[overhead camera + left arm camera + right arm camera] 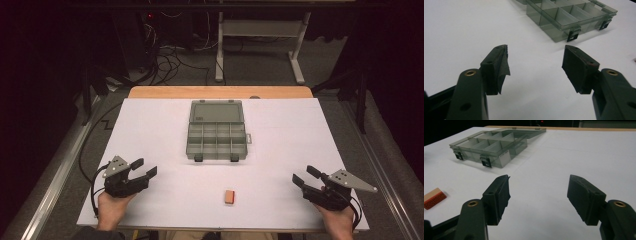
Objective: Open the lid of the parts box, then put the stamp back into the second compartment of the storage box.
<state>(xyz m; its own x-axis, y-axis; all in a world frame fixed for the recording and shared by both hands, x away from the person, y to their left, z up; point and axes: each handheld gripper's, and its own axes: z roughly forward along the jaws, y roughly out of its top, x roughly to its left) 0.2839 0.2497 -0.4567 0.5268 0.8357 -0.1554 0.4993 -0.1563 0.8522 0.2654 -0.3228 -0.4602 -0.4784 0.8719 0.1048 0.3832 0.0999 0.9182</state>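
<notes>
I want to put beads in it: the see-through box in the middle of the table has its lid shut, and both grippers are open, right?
Not quite: the compartment box has its lid open, laid back flat, as the high view shows. The left gripper and right gripper are indeed open.

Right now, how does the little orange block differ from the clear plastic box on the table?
The orange block is small, solid and opaque, with dark print on its top in the right gripper view; the plastic box is far larger, see-through grey and split into empty compartments. The block lies near the front edge, while the box sits mid-table with its lid folded open behind it. Both rest flat on the white table, apart from each other and untouched.
</notes>
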